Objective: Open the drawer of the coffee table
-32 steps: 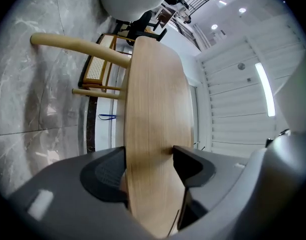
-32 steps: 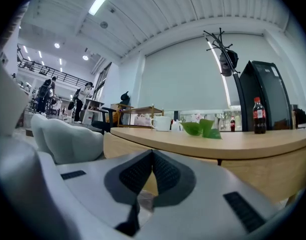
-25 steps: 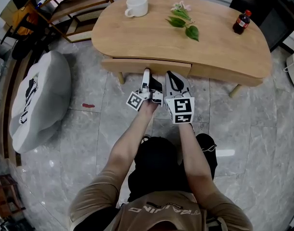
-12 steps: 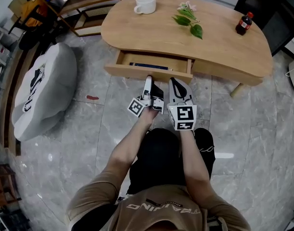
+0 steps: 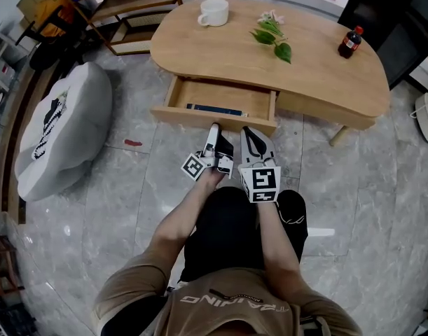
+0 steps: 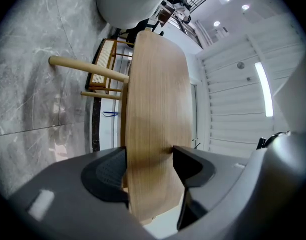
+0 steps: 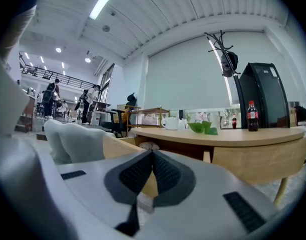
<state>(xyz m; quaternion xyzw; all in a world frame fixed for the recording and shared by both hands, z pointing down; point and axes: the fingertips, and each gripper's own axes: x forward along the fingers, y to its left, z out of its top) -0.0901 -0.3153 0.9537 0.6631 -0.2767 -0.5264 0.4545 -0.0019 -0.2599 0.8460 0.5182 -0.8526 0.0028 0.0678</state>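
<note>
The light wood coffee table (image 5: 319, 82) has its drawer (image 5: 199, 92) pulled out toward me, and a dark blue flat item (image 5: 214, 108) lies inside. In the head view my left gripper (image 5: 213, 127) grips the drawer's front panel (image 5: 178, 115). The left gripper view shows that gripper (image 6: 149, 164) with one jaw on each side of the wood panel (image 6: 155, 94). My right gripper (image 5: 253, 131) sits just right of it, close to the front panel. Its jaws (image 7: 153, 156) are pressed together with nothing between them.
On the tabletop stand a white cup (image 5: 214, 11), a leafy sprig (image 5: 271, 33) and a cola bottle (image 5: 349, 41). A grey beanbag cushion (image 5: 59, 128) lies on the marble floor at the left, with a small red scrap (image 5: 132, 143) beside it. My knees are right behind the grippers.
The drawer has slid out from fully closed to wide open, and its inside now shows. Both grippers came back toward me, the left one holding the front panel.
</note>
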